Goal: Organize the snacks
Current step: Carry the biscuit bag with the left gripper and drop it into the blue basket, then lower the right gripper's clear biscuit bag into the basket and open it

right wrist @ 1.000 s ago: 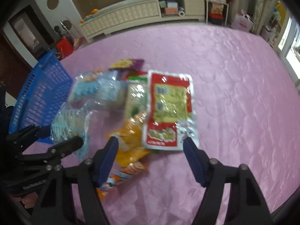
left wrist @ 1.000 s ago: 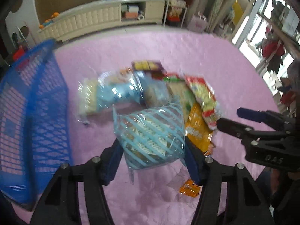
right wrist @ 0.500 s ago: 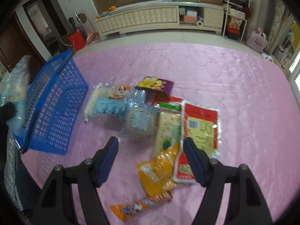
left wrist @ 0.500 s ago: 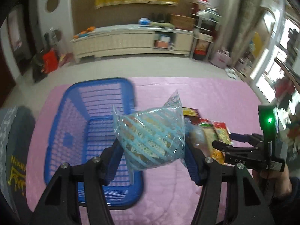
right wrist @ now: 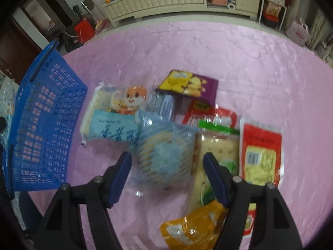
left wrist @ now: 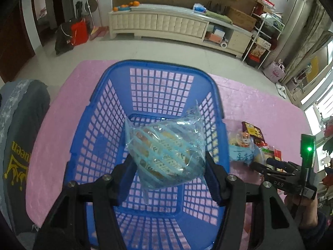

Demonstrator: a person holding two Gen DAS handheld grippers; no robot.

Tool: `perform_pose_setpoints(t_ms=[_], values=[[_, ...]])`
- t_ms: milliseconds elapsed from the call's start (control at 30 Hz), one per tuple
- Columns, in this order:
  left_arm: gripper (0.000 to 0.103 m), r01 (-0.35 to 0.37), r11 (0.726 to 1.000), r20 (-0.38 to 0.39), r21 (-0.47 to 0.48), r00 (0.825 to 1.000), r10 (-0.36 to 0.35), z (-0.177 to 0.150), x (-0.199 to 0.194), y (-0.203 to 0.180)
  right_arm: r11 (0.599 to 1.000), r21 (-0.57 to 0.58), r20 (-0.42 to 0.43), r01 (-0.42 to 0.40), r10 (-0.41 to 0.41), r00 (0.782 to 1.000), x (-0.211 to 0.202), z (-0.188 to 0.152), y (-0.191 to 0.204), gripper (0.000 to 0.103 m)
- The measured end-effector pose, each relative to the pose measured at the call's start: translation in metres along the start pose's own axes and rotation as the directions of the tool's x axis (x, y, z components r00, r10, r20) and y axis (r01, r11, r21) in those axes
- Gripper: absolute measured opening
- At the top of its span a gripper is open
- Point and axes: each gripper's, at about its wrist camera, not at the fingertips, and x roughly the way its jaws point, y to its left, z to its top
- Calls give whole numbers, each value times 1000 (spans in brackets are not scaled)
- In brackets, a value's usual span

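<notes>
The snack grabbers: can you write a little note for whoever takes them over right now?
Left claw: shut on a blue-striped snack bag, held over the blue basket.
Right claw: open over the pile, around another blue-striped bag lying on the pink cloth.
Done: nothing in the basket yet.
Left: drop this bag in, then move the others, like the fox packet, purple packet and orange packet.

Left gripper (left wrist: pixel 167 177): angled steeply downward, pads pressed on a clear striped snack bag (left wrist: pixel 164 156). Right gripper (right wrist: pixel 167 171): angled steeply downward, jaws spread, nothing gripped.
</notes>
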Motion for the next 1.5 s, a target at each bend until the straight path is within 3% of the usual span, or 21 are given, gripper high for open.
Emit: perform_pose_setpoints(t_ms=[67, 167, 400, 500, 700, 1233, 1500], values=[[59, -8, 1000, -4, 5, 1000, 8, 4, 4, 2, 1000, -21, -6, 10, -10, 1000, 3, 4, 3, 73], [60, -14, 1000, -14, 13, 1000, 14, 16, 12, 2, 996, -84, -19, 26, -28, 999, 10, 9, 12, 60], [62, -28, 1000, -39, 3, 999, 28, 29, 29, 10, 997, -71, 8, 15, -14, 1000, 6, 2, 8, 47], [67, -45, 998, -44, -34, 998, 43, 32, 31, 19, 999, -27, 19, -24, 25, 1000, -2, -4, 2, 46], [67, -26, 998, -8, -52, 1000, 26, 21, 6, 24, 999, -24, 42, -27, 28, 999, -25, -9, 11, 46], [68, 26, 999, 101, 36, 994, -29, -10, -90, 26, 995, -84, 178, -50, 65, 982, -121, -13, 73, 46], [68, 35, 995, 132, 96, 990, -47, -18, -112, 38, 988, -140, 236, -67, 99, 967, -154, -4, 120, 46]])
